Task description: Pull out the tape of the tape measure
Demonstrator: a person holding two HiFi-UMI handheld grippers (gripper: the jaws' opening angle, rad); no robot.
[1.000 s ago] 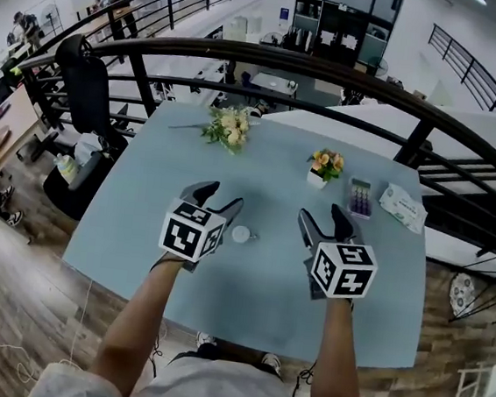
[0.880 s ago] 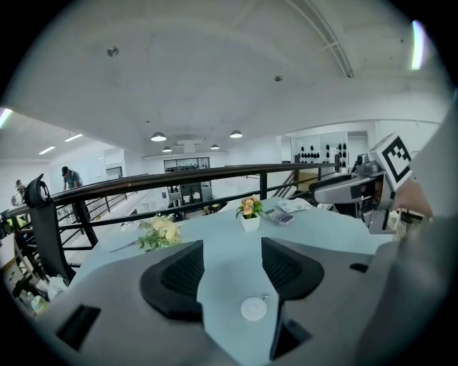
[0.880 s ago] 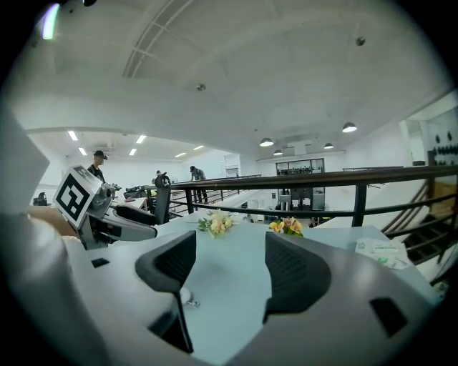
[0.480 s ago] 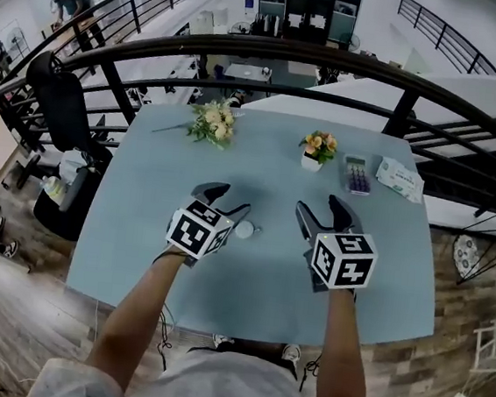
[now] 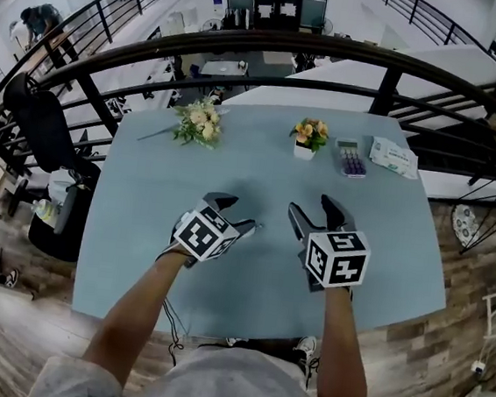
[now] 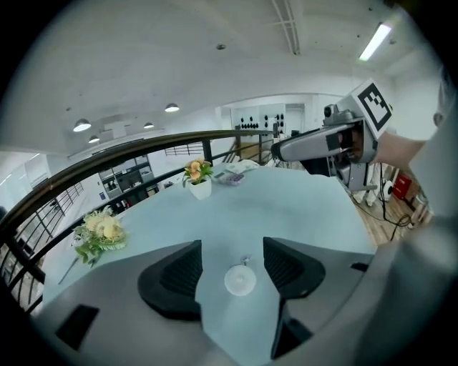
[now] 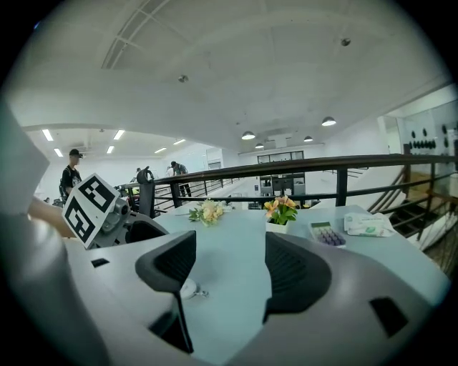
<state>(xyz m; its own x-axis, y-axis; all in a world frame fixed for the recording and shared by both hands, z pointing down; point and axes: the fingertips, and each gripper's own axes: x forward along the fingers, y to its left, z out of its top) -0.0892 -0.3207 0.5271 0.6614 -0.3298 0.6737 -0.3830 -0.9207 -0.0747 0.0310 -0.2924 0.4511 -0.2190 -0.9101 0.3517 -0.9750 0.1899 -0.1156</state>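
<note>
The tape measure (image 6: 240, 279) is a small round white case with a little metal ring, lying on the pale blue table (image 5: 143, 191). It sits between the fingers of my left gripper (image 6: 232, 250), which do not touch it; these jaws are opening. In the head view the left gripper (image 5: 238, 212) covers nearly all of it. My right gripper (image 5: 309, 205) hovers a short way to the right, open with nothing between its fingers. In the right gripper view the tape measure (image 7: 187, 289) peeks out behind the left finger of the right gripper (image 7: 229, 246).
At the table's far side lie a pale flower bunch (image 5: 199, 122), a small white pot of orange flowers (image 5: 306, 136), a calculator (image 5: 351, 157) and a tissue pack (image 5: 393, 156). A dark curved railing (image 5: 273, 46) runs behind the table.
My left gripper has shifted right over the tape measure, which lay just outside its right finger and now sits between the fingers. The right gripper has barely moved.
</note>
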